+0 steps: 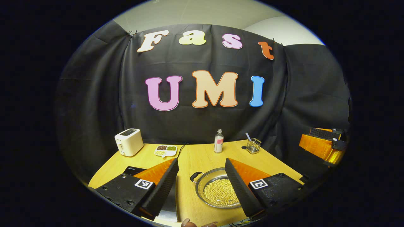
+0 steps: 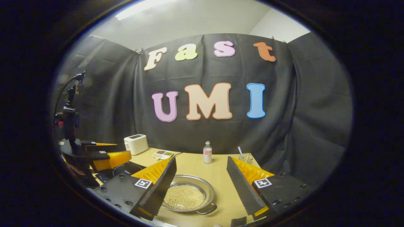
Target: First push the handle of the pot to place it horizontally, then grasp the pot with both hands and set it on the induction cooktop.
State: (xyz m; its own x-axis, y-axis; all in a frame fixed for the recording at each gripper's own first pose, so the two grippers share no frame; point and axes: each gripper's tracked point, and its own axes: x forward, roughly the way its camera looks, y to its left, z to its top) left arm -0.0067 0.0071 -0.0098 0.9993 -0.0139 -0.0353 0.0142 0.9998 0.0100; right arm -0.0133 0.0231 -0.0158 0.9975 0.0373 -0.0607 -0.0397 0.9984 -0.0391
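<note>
Both grippers, left [image 1: 201, 176] & right [image 2: 200, 173], wide apart above pot [image 2: 188, 193], touching nothing.

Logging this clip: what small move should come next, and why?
Probably bring one gripper down to a pot handle and nudge it. Both the left gripper and right gripper hang open above the table, touching nothing. The pot of beans sits off the cooktop, its handle angled toward the back left.
</note>
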